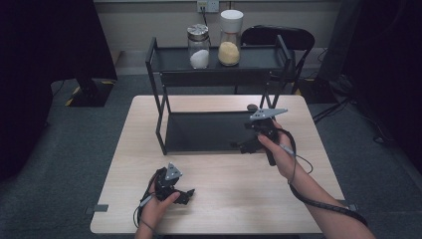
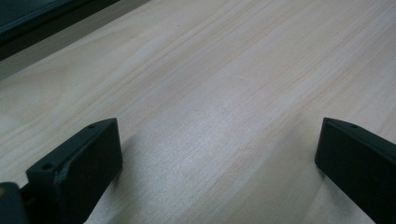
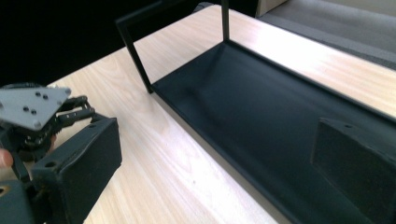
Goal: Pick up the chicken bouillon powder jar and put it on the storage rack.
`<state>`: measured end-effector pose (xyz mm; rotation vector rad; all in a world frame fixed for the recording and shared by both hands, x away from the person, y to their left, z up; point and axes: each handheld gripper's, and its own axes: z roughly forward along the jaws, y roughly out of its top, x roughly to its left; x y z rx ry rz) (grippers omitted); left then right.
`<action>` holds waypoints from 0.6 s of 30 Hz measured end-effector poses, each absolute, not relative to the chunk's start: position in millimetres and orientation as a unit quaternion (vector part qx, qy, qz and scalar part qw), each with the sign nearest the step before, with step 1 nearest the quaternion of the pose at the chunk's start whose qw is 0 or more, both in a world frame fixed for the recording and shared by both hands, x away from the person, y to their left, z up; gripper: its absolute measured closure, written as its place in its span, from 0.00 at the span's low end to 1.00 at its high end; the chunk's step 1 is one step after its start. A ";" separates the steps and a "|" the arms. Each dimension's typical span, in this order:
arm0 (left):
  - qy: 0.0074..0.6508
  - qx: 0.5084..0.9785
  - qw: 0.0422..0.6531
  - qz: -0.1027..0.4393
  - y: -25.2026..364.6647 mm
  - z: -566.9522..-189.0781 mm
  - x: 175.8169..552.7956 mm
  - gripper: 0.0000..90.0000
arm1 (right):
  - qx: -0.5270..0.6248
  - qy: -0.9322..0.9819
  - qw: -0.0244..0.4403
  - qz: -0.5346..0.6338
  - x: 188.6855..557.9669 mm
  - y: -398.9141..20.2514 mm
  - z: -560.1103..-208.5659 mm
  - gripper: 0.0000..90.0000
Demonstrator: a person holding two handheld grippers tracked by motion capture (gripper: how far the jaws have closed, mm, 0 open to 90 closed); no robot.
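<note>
A black two-tier metal rack [image 1: 164,79] stands at the back of the light wooden table [image 1: 224,199]. On its top shelf are a metal-lidded glass jar of white powder [image 1: 199,47] and a white-lidded jar of yellow grains [image 1: 230,40]. My right gripper [image 1: 244,146] hovers open at the front right edge of the bare lower shelf [image 3: 261,107], jaws wide apart [image 3: 215,158] with nothing between them. My left gripper [image 1: 186,194] rests low over the table's front left; its jaws are spread open above bare wood [image 2: 219,154]. The left gripper [image 3: 32,112] also shows in the right gripper view.
A black chair [image 1: 283,37] stands behind the rack. Dark equipment on a stand [image 1: 89,89] sits on the grey carpet at the far left, and cables [image 1: 338,104] lie on the floor to the right.
</note>
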<state>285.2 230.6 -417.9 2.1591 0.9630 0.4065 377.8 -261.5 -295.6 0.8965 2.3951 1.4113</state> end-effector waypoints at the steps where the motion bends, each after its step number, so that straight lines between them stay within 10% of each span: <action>1: 0.374 0.839 0.363 0.158 230.6 -417.9 285.2 0.00 | 0.306 0.816 0.110 0.478 376.7 -262.4 -298.5 0.01; 18: 0.374 0.839 0.363 0.158 230.6 -417.9 285.2 0.00 | 0.316 0.820 0.089 0.468 365.2 -284.6 -344.3 0.01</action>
